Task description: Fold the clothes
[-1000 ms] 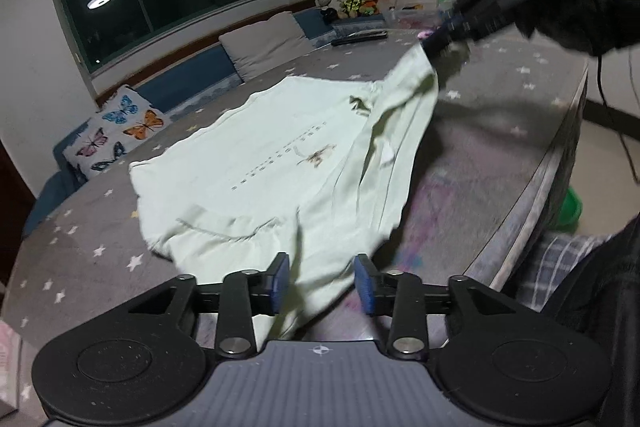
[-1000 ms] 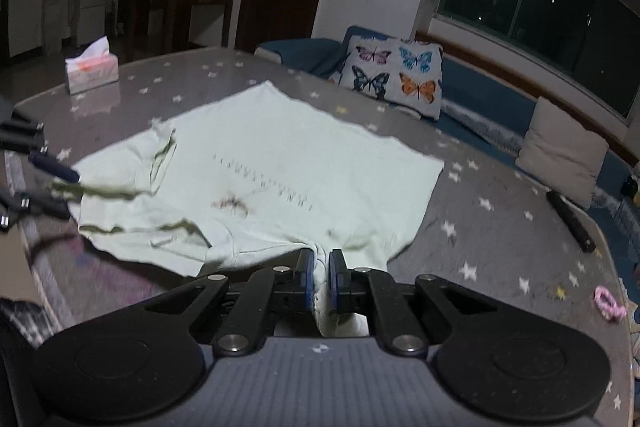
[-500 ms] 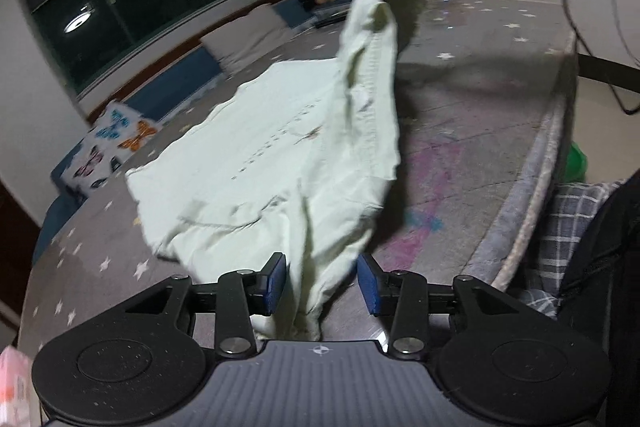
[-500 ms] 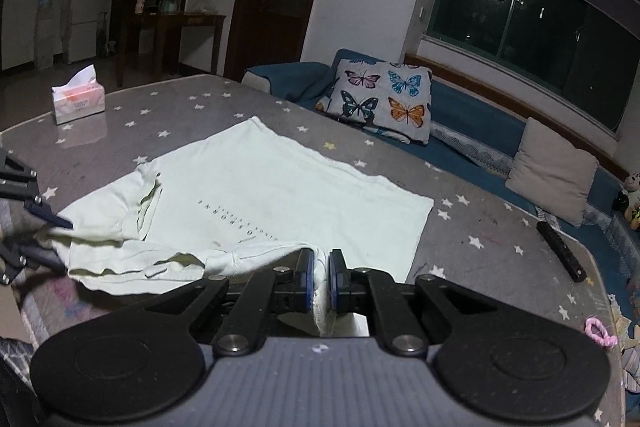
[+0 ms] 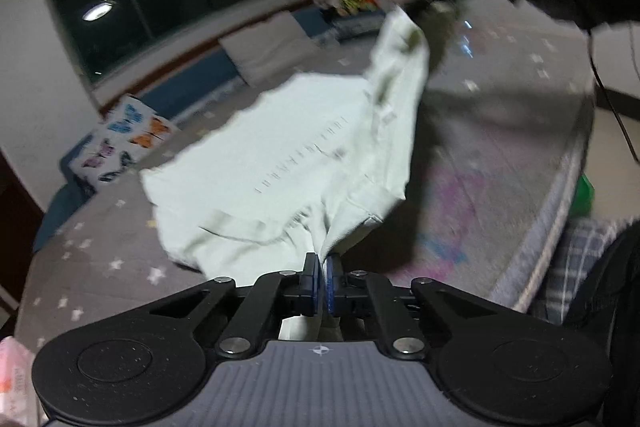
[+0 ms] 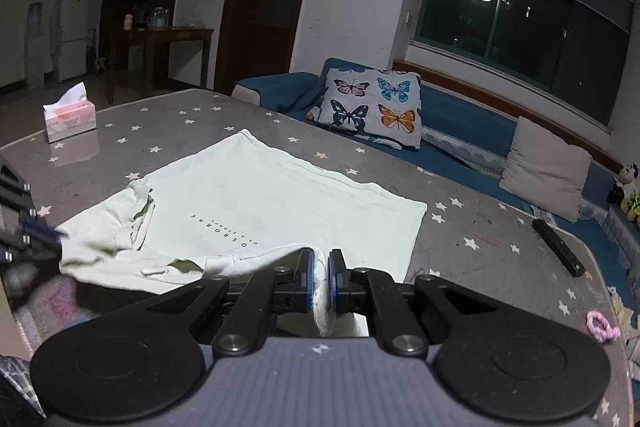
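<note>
A pale green T-shirt [image 5: 300, 147] with a line of dark lettering lies on the grey star-printed table [image 5: 500, 131]. My left gripper [image 5: 323, 267] is closing its jaws, and its blue pads press on the shirt's near edge. In the right wrist view the same T-shirt [image 6: 280, 195] spreads ahead, and my right gripper [image 6: 319, 267] is shut on a bunched fold of it. From the left wrist view the right gripper [image 5: 416, 9] holds its corner lifted above the table. The left gripper [image 6: 44, 233] shows blurred at the left edge.
A pink tissue box [image 6: 69, 117] stands at the far left of the table [image 6: 480, 239]. A black remote [image 6: 558, 247] and a pink hair tie [image 6: 602, 325] lie to the right. Behind are a butterfly pillow [image 6: 374, 107] and a beige pillow [image 6: 546, 169].
My left gripper's jaws have gone from wide apart to pressed on the shirt's edge. The right gripper has lifted its corner of the shirt higher.
</note>
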